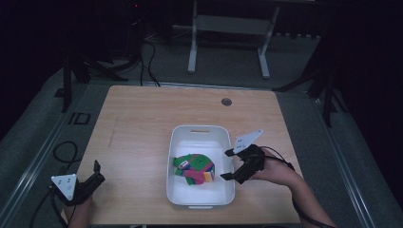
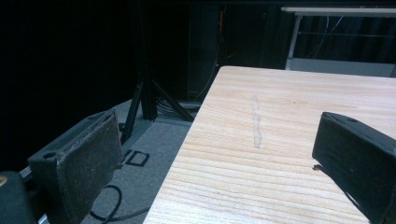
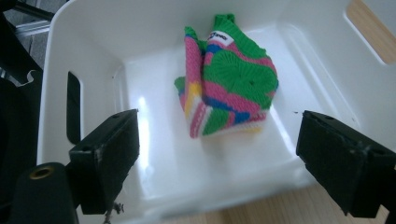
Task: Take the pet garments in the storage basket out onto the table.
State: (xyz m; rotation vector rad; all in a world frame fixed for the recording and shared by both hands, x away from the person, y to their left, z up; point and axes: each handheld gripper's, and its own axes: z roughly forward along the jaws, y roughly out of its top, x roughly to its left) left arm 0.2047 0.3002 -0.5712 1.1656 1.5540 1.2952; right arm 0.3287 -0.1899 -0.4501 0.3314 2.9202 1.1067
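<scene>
Currently, one wooden surface (image 1: 142,123) sits centre frame in the high view, carrying one white bin (image 1: 202,135). One knitted item (image 1: 195,169) lies inside the bin, folded in a bundle, striped green, pink, blue and yellow, with a small white label on it. It rests on the bin floor in the lower half of the tub as that view shows it.

Two tongs counted. Your left tongs (image 1: 93,176) sit at the lower left of the high view, at the near left corner of the surface, well apart from the bin. In the left gripper view the left tongs are spread wide, nothing between the jaws, only bare wood grain and one pale streak (image 2: 255,122) on the surface beyond them.

Your right tongs (image 1: 229,164) sit just right of the bin, at its right wall, lower centre-right of the high view. They are released: jaws wide apart, gripping nothing. In the right gripper view the right tongs (image 3: 219,154) face into the bin, with the knitted item (image 3: 233,74) lying beyond and between the jaws, not touching either.

One round grommet hole (image 1: 226,101) in the surface, upper centre. One white frame stand (image 1: 228,42) on the floor beyond the far edge.
</scene>
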